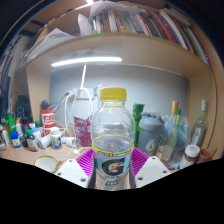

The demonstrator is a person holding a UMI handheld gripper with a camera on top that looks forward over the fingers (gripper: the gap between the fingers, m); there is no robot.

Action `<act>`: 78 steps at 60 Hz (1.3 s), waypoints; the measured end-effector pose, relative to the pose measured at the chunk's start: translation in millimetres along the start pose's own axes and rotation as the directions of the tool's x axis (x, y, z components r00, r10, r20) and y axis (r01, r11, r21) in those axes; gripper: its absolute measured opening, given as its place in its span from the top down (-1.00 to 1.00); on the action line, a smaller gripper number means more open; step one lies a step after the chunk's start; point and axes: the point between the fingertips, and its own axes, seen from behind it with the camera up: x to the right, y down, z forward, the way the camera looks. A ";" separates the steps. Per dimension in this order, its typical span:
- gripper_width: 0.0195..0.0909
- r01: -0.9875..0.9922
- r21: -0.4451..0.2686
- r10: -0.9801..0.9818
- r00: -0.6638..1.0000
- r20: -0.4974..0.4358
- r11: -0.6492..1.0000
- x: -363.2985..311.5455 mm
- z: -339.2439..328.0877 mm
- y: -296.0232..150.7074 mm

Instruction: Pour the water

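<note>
I hold bottle (111,140) mid-body in jaws, pads (87,160) pressing both sides. Clear thin plastic, squeezable, slick label; yellow cap (113,95) on.

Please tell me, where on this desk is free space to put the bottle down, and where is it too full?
The gripper holds the bottle between its fingers. No clearly bare patch shows. The left side is crowded with small jars and tubes; the right side with bottles and containers. The desk directly ahead is hidden behind the bottle.
</note>
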 end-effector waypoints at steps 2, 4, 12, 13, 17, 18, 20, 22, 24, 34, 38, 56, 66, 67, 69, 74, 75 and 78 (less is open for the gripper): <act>0.24 -0.011 -0.011 0.011 1.000 0.008 1.000 -2.6 7.1 3.7; 0.24 -0.025 -0.010 0.025 1.000 0.018 1.000 -2.0 8.5 10.6; 0.23 -0.108 0.005 0.107 0.992 0.072 0.994 -12.1 14.3 18.2; 0.23 -0.112 0.009 0.111 0.991 0.079 0.994 -14.1 14.7 18.9; 0.23 -0.082 -0.004 0.083 0.994 0.076 0.997 -14.7 16.4 29.5; 0.18 -0.067 -0.014 0.068 0.995 0.071 0.998 -14.4 18.1 35.3; 0.22 -0.034 0.020 0.033 0.997 0.076 0.999 -15.8 16.8 31.1; 0.22 -0.002 0.031 -0.001 0.997 0.071 1.000 -14.7 15.9 33.5; 0.22 -0.009 0.042 0.006 0.998 0.069 0.999 -14.0 14.8 32.7; 0.22 -0.036 0.059 0.033 0.998 0.060 0.998 -14.0 14.7 33.0; 0.16 -0.027 0.061 0.024 0.998 0.056 0.998 -15.2 13.8 32.4; -0.83 0.053 -0.037 -0.048 0.993 0.110 0.998 -16.2 -27.1 34.5; -0.83 0.076 -0.057 -0.072 0.995 0.069 0.996 -3.2 -84.2 38.2; -0.83 0.066 -0.057 -0.062 0.996 0.068 0.996 -3.2 -91.2 37.7; -0.84 0.045 -0.053 -0.041 0.996 0.075 0.998 -4.3 -106.1 36.3; -0.84 -0.003 -0.075 0.010 0.996 0.093 0.997 -7.3 -143.8 39.1; -0.84 -0.015 -0.075 0.022 0.995 0.093 0.997 -6.0 -151.7 38.3; -0.84 -0.057 -0.071 0.063 0.994 0.085 0.996 -4.7 -172.9 35.1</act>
